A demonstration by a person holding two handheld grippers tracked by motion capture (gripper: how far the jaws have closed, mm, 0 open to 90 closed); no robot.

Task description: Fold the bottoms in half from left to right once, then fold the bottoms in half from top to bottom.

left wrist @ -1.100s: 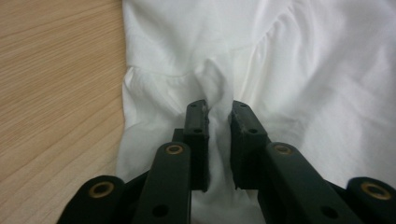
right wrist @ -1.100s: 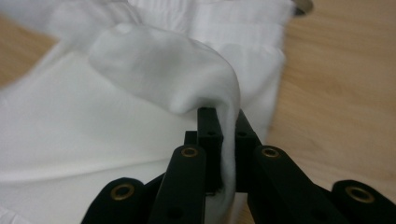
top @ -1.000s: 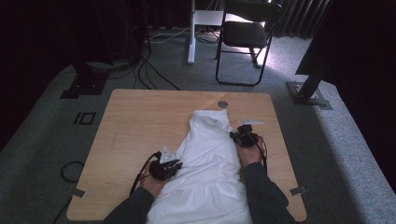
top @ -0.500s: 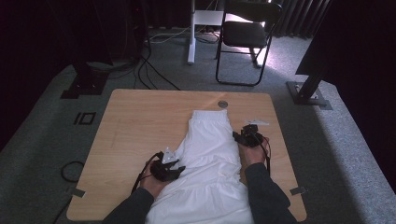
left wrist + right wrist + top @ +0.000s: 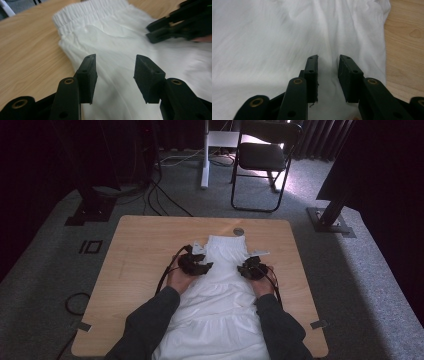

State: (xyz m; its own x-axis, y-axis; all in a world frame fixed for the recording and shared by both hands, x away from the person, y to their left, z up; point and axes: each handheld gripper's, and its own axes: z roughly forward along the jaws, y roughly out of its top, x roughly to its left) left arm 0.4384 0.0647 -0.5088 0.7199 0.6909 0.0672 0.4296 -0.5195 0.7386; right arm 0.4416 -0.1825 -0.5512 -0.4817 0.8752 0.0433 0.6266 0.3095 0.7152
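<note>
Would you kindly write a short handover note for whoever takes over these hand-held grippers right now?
Left hand-held gripper: jaws have just been opening, nothing pinched, hovering over the white garment near its gathered waistband.
Right hand-held gripper: jaws have just been closing, a narrow gap remains, no cloth clamped, above the garment's right side.
Things: the garment lies lengthwise on the wooden table, waistband at the far end, hem toward the person.
Done: it lies spread fairly flat.
Left: no fold is visible yet; probably grip both sides near the waistband and start folding or smoothing.
</note>
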